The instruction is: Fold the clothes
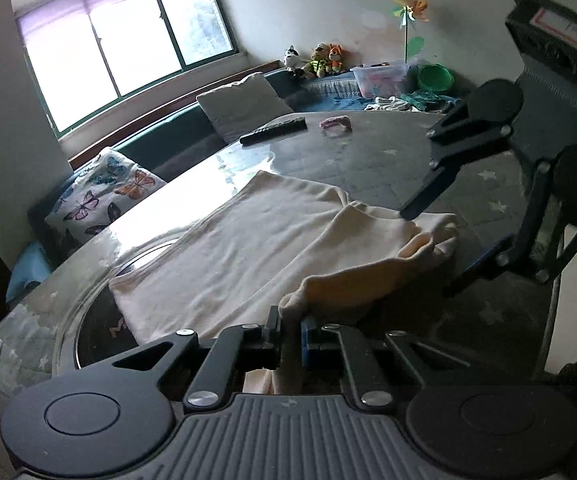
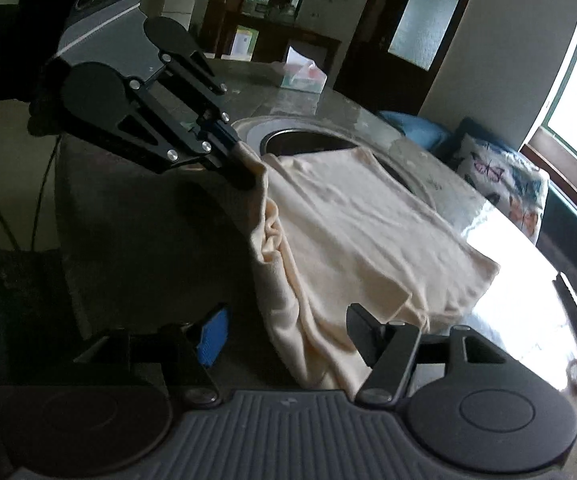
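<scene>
two close wrist views, facing, sharing table (image 1: 368, 148)

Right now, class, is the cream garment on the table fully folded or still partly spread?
Partly spread. Most of the garment lies flat on the table, while one edge is bunched and lifted by the left tool.

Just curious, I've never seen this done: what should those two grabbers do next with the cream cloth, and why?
Probably close the right gripper on the cloth edge between its open jaws. The left gripper already pinches one corner, so both could then lift that side across the table.
</scene>
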`<state>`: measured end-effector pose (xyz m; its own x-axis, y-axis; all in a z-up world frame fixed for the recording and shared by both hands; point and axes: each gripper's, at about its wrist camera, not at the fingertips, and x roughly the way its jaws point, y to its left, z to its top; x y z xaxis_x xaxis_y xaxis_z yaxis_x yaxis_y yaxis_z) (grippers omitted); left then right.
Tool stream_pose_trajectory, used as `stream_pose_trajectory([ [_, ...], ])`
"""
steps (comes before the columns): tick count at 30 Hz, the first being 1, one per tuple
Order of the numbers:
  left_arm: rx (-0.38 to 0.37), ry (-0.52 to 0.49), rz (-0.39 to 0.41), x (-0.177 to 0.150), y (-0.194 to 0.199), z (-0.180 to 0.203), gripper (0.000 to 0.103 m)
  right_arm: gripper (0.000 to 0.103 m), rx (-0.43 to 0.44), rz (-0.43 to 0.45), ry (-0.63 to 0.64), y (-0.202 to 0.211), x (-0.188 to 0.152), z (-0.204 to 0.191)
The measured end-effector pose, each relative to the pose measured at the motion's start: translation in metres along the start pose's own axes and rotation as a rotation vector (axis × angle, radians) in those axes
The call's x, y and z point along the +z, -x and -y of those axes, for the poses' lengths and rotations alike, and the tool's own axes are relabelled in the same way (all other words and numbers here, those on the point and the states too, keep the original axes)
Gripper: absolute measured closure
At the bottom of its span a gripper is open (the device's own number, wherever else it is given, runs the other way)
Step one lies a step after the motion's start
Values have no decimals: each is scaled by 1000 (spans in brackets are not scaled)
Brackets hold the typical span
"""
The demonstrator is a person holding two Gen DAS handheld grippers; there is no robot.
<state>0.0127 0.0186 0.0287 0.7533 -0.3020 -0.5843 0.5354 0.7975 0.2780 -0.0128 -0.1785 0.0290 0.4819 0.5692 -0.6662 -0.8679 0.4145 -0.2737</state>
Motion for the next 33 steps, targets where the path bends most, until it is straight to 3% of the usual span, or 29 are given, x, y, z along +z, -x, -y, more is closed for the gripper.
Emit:
stream_pose_trajectory([
  [2,-3,18,-1,1,-1,-4,93,45,-3,-2,-5,-9,0,4],
  [7,7,3,-6,-6,2,1,90,81,28,-54,-88,-24,0,22],
  [9,15,-9,-8,-10,4,4,89,89,53,-57,-147,-22,2,30],
  [11,22,-21,-10,-13,5,7,84,92,72,-56,-203,-21,5,39],
  [13,30,-32,-12,-17,7,10,67,94,86,-50,-258,-20,8,48],
  [15,37,-44,-14,-20,9,13,58,95,94,-42,-297,-19,11,55],
  [21,70,-102,-27,-32,10,23,51,96,104,-20,-359,-15,21,69],
  [26,113,-168,-36,-39,4,29,52,96,97,0,-394,-12,27,77],
  [33,129,-177,-46,-41,6,21,90,96,74,6,-399,-13,28,77],
])
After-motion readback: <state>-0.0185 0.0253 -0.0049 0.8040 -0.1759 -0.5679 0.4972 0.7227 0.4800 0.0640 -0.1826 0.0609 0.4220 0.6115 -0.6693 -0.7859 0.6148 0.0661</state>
